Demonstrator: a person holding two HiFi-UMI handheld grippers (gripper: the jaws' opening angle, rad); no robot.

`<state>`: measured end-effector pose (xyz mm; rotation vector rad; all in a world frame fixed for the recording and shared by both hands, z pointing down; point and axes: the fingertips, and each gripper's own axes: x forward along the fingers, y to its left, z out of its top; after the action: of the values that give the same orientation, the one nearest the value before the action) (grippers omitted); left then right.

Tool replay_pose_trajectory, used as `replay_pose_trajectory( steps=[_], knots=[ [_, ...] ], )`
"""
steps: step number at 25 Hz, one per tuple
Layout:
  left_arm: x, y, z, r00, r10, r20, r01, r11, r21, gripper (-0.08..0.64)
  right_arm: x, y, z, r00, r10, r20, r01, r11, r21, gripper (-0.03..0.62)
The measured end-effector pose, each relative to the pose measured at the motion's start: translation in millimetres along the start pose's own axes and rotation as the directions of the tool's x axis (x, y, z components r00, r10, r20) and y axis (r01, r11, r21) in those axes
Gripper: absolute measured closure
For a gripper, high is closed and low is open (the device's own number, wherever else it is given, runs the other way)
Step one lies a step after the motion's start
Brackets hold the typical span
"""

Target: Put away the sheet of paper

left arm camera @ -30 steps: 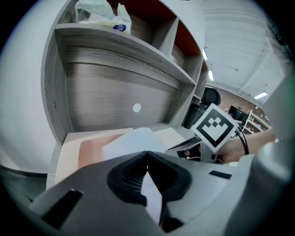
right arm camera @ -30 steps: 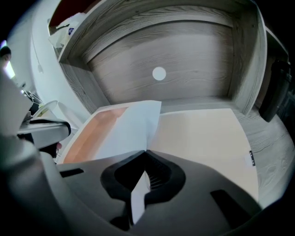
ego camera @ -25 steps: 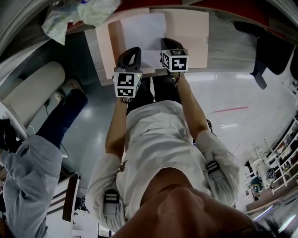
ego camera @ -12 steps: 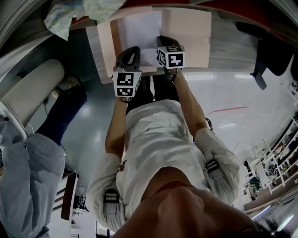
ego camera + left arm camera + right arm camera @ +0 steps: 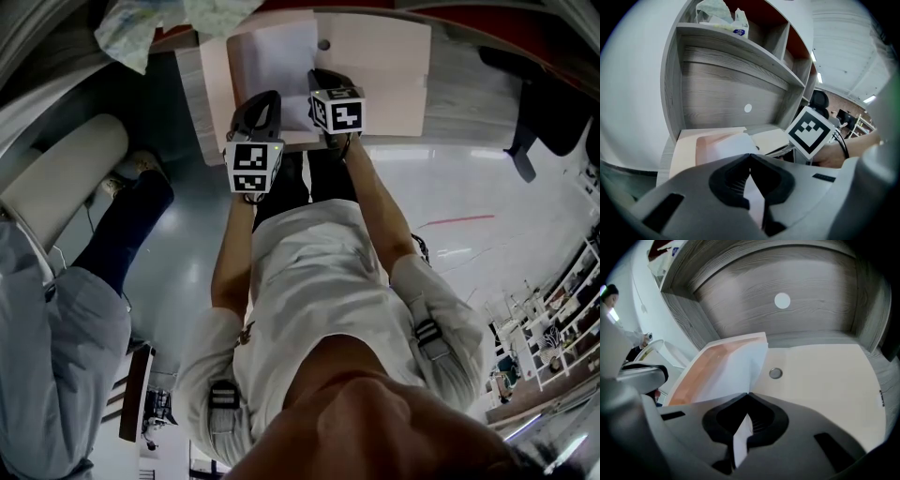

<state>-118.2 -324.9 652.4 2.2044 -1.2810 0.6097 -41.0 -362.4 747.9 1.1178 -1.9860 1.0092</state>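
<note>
Paper sheet (image 5: 277,58) held by its near edge over the left half of an open peach folder (image 5: 384,70), which lies on a grey wood-grain bench (image 5: 190,94) set in a shelf alcove. The left tool (image 5: 750,155) is clamped on the sheet's near left part, and the right tool (image 5: 747,394) is pinched shut on its near right part, white paper showing between both sets of jaws. A round metal snap (image 5: 775,373) sits on the folder's right half, just beside the sheet's right edge. A crumpled plastic bag (image 5: 719,16) rests on the shelf above.
</note>
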Motion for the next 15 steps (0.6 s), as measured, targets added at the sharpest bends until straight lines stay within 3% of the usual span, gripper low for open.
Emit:
replay_pose_trajectory(
  steps=[15],
  knots=[
    [-7,5,-4,1.000,0.005,0.006,-0.005,1.000,-0.001,0.540,14,17,-5,1.000,0.005,-0.020,-0.006,0.999,-0.049,0.571]
  ],
)
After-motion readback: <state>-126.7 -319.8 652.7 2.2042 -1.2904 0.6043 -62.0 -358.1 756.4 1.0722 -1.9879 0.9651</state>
